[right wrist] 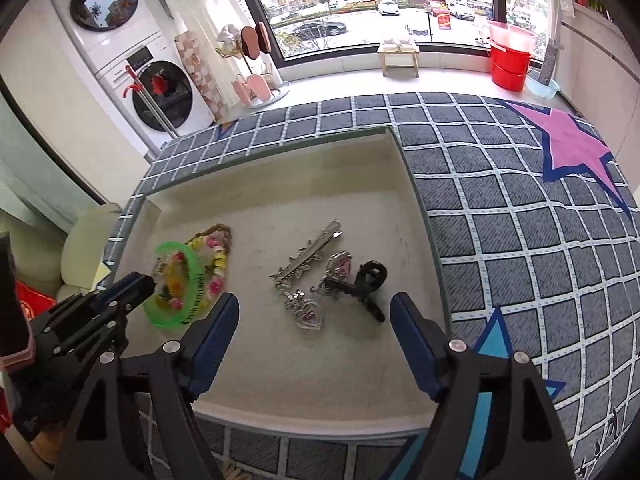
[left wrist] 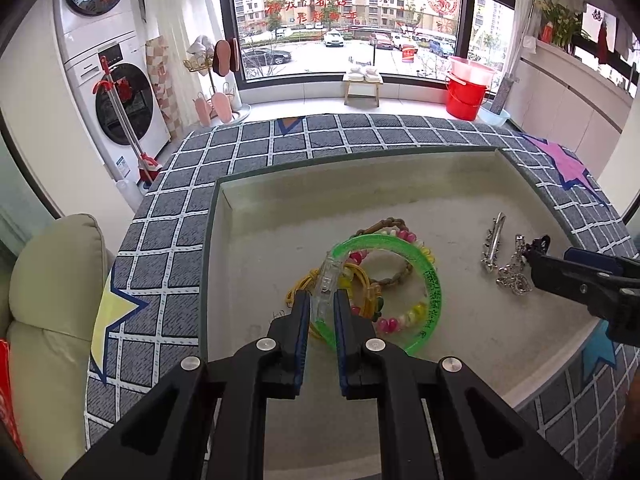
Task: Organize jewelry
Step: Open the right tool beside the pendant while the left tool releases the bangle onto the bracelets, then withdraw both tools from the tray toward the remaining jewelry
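Left gripper (left wrist: 322, 304): your black two-finger tool with blue pads is clamped on a clear plastic hair clip (left wrist: 329, 278), which stands tilted between the pads and reaches up across the rim of the green bangle.
Right gripper (right wrist: 314, 312): your jaws stand wide apart with nothing pressed between the pads; the black clip lies on the tray floor just ahead of them, free of both fingers.
Tray (left wrist: 400, 168): a shallow cream rectangular tray with a raised rim, resting on a grey checked cloth (left wrist: 328, 140) printed with coloured stars.
Left pile: a translucent green plastic bangle (left wrist: 434, 280) lies over a bracelet of pink and yellow beads (left wrist: 404, 318), a braided brown cord bracelet (left wrist: 386, 226) and a yellow cord loop (left wrist: 298, 286); all overlap and touch.
Right group: a long silver metal hair clip (right wrist: 306, 258) lies diagonally, well apart from the left pile. Beside it are two silver heart-shaped pieces with pink stones, one nearer you (right wrist: 309, 316), one farther (right wrist: 339, 266). A small black plastic claw clip (right wrist: 366, 284) lies touching the farther heart piece.
Surroundings: stacked white washing machines (left wrist: 120, 92) on the left, a red bucket (left wrist: 466, 96) by the window.
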Demonstrator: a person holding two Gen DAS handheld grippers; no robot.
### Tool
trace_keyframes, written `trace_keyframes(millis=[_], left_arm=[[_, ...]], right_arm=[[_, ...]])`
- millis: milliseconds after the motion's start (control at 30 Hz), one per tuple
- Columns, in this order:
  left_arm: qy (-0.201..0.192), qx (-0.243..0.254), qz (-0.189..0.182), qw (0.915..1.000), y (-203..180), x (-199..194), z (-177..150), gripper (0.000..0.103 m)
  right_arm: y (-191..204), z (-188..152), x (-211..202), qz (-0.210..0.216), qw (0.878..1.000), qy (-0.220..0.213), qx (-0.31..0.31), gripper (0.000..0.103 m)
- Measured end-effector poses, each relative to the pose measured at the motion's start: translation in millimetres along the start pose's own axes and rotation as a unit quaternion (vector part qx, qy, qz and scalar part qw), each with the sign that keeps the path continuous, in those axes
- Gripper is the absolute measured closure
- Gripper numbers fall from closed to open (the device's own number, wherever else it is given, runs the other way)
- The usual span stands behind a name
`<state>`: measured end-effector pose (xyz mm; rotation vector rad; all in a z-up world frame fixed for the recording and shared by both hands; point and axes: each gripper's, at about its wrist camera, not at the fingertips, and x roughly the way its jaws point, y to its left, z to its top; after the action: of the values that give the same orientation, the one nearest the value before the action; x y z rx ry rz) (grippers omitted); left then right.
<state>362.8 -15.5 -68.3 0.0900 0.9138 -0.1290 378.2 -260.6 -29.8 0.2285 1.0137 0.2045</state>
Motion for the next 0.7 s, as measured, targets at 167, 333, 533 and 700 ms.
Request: trace_keyframes(millis=[167,333,533,700], left_arm=[[-0.009,-0.003,-0.005,0.9999,0.9,-8.2,1.3,0.077],[-0.026,-0.013,-0.010,0.9995,3.7,-19.2,6.0,0.077],[-0.025,-0.017,-0.002,0.9995,6.4,-19.3,6.3,0.077],[-0.033,-0.024,0.000,0.9992,9.3,-25.0,8.2,0.077]], right_arm=[[1.8,-1.7,-8.5,0.012,1.000,-0.008,0.003,0.016],[3.1,-2.8,-16.5,0.019,1.000,-0.011,-0.003,0.016],[1.3,-3.4,-24.4,0.009,1.000,-0.019,-0.002,0.016],[-3.1,-2.6,-34.2,-0.006,0.999,-0.033,0.006,0.016]])
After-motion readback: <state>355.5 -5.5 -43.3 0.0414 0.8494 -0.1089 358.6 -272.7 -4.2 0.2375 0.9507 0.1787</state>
